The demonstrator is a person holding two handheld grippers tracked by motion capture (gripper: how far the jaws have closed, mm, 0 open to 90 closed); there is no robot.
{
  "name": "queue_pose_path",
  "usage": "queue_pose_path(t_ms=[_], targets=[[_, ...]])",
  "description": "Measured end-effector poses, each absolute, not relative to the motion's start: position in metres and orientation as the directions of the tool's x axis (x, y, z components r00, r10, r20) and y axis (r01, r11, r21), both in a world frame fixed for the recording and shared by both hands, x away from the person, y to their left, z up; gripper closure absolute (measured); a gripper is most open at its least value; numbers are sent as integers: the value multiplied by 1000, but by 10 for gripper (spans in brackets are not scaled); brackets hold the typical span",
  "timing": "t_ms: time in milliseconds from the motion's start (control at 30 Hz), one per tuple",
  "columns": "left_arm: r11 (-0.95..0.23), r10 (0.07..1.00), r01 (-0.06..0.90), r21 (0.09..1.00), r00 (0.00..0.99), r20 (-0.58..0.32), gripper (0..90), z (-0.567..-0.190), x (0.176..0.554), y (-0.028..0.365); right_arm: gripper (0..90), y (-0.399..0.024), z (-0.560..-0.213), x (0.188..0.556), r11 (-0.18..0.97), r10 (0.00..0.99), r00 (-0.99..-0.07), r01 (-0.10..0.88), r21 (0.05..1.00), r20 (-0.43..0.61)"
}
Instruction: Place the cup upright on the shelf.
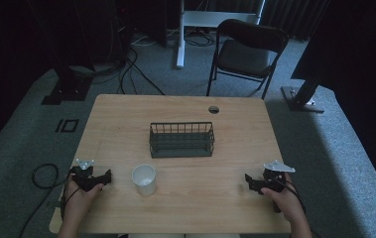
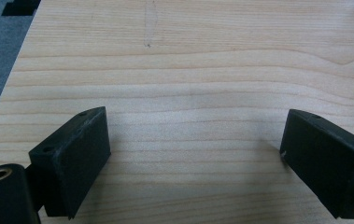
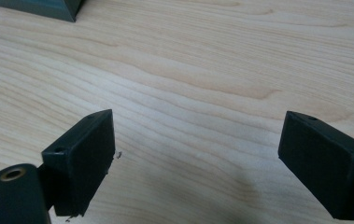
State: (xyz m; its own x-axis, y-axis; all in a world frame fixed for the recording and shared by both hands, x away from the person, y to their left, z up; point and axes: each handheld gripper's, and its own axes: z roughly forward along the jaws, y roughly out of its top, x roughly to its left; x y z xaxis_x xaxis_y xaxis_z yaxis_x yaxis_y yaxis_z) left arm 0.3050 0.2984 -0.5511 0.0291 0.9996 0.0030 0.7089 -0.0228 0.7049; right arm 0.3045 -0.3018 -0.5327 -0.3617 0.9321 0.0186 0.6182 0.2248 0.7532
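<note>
1. High view: The wooden table [image 1: 185,198] carries a white cup [image 1: 144,179], upright with its mouth up, near the front edge and left of centre. A dark wire basket [image 1: 181,140] stands behind it at mid-table, apart from the cup. The left gripper [image 1: 107,175] rests on the table just left of the cup, not touching it, and points toward it. The right gripper [image 1: 247,178] rests well apart from the cup at the right, pointing inward.

2. Left gripper view: The jaws are spread wide over bare wood grain; nothing lies between them.

3. Right gripper view: The jaws are likewise spread wide with nothing held. A corner of the basket [image 3: 39,9] sits at the upper left.

4. Risk assessment: The cup appears light and empty, so it is likely to tip or slide if a jaw strikes its wall before closing. A grip on the thin rim could deform it or slip. When carried toward the basket, a low lift could catch the basket's wire rim and knock the cup loose.
</note>
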Motion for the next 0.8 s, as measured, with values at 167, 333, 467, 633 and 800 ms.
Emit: queue_pose_path(t_ms=[167, 333, 467, 633, 800], targets=[[-23, 1000, 709, 705, 29, 3, 88, -551, 305, 298, 106, -297, -530, 305, 246, 923, -386, 606, 756, 9], [-23, 1000, 709, 705, 29, 4, 88, -551, 305, 298, 106, -291, -525, 307, 254, 912, -411, 597, 761, 18], [-23, 1000, 709, 705, 29, 4, 88, -551, 305, 298, 107, -284, -522, 307, 259, 900, -434, 585, 768, 27], [-23, 1000, 709, 705, 29, 4, 88, -551, 305, 298, 107, -273, -516, 307, 278, 886, -463, 566, 776, 19], [-23, 1000, 709, 705, 29, 4, 88, -551, 305, 298, 108, -264, -511, 306, 289, 874, -486, 553, 781, 21]])
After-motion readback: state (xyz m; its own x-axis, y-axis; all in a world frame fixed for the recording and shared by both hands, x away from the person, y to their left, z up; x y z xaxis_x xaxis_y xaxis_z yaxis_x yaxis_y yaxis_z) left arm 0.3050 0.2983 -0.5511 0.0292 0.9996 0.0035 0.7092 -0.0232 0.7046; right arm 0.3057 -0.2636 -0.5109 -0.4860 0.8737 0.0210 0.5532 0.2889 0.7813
